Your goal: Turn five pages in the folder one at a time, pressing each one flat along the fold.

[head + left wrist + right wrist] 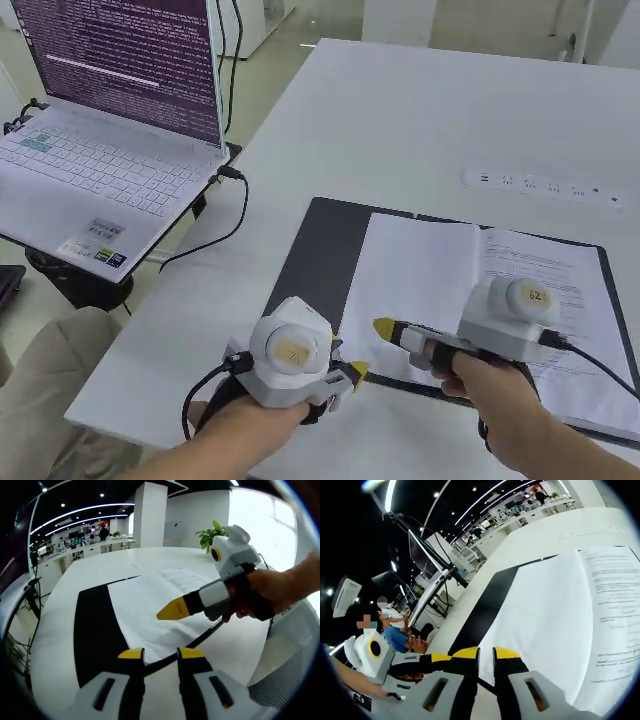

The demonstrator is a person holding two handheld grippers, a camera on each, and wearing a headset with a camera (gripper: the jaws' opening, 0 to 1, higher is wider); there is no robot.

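The folder (320, 250) lies open on the tabletop (400, 120). My left tongs (162, 653) sit slightly apart and empty at its near edge. My right tongs (383, 327) are together over the blank page (420, 265). I should lift just 1 printed page (545, 290) by its corner, then press along the fold (477, 265).
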